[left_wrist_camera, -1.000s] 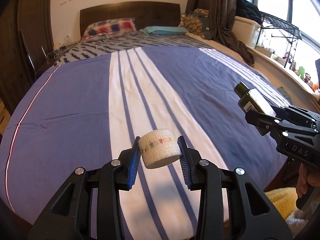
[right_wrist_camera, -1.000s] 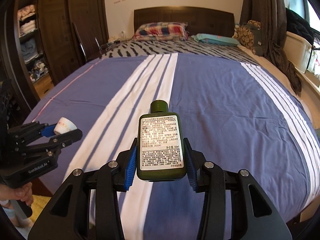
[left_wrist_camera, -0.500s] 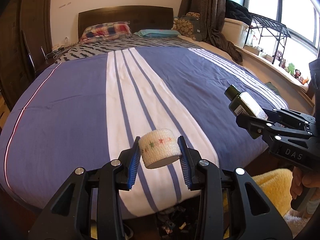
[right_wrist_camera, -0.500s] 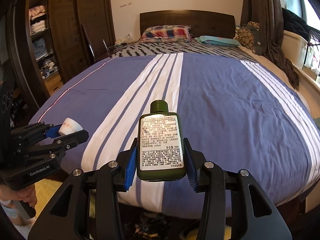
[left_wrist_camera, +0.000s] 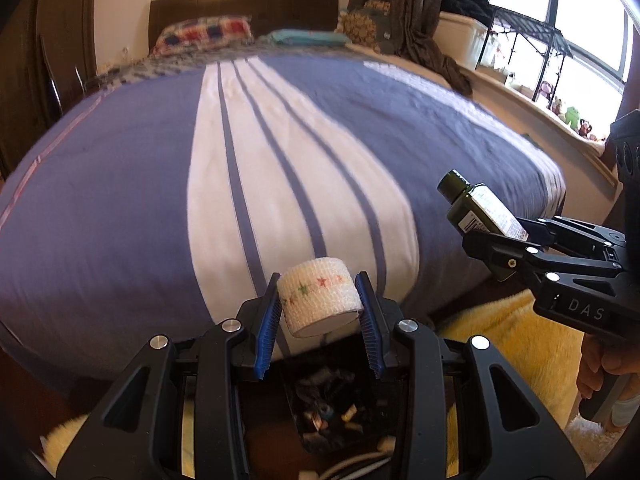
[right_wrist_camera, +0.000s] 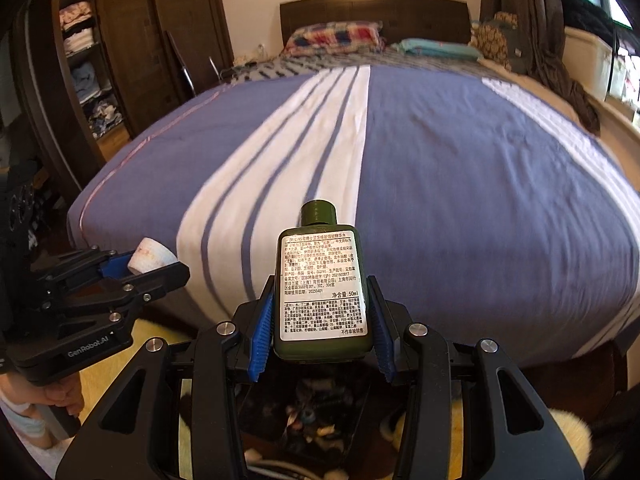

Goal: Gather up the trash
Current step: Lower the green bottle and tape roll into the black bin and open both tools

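A small white roll of bandage tape [left_wrist_camera: 319,300], printed with a line of coloured stars around its side, sits clamped sideways between the blue pads of the left gripper [left_wrist_camera: 320,310], its flat end turned toward the camera. A dark green flat-sided bottle [right_wrist_camera: 322,292] with a round green cap and a white label of dense printed text stands upright between the blue pads of the right gripper [right_wrist_camera: 322,316], cap pointing away. Both are held in the air off the foot of the bed, above a dark bin [left_wrist_camera: 332,412] with mixed scraps inside.
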Available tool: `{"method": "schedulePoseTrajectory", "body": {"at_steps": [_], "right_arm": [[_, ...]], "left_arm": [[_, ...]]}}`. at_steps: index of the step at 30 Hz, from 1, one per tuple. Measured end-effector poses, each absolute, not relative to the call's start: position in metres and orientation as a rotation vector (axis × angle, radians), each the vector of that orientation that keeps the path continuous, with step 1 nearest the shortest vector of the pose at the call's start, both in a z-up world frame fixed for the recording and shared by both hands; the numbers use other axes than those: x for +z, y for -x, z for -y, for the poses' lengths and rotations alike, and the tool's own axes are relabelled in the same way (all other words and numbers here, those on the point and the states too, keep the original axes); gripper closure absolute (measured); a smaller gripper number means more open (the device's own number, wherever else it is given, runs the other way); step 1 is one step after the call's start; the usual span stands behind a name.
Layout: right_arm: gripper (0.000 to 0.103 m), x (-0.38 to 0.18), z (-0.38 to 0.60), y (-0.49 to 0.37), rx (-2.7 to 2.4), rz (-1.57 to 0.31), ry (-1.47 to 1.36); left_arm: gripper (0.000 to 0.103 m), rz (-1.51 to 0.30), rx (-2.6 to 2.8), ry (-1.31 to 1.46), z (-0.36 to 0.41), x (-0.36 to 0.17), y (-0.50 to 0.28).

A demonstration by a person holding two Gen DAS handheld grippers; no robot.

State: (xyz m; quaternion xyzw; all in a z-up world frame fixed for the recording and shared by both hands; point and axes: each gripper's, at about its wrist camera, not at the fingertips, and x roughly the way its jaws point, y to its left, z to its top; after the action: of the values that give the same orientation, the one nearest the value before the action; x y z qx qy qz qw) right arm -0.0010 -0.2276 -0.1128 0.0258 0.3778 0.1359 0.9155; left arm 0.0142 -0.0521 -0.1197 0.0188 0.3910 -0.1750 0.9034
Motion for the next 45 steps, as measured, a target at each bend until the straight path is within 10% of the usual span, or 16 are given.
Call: {"method": "schedulePoseTrajectory", "body": {"at_steps": [38, 45], "right_arm": [[0.059, -0.321, 0.211, -0.021, 0.254, -1.346, -0.161], [0.039, -0.308, 0.219, -0.029, 0.222, -1.306, -0.177]], "left_arm": [[0.068, -1.354, -0.429, -0.007, 0.068, -0.328, -0.027], [0.047, -1.343, -0.387, 0.0, 0.062, -0.322, -0.029]]}}
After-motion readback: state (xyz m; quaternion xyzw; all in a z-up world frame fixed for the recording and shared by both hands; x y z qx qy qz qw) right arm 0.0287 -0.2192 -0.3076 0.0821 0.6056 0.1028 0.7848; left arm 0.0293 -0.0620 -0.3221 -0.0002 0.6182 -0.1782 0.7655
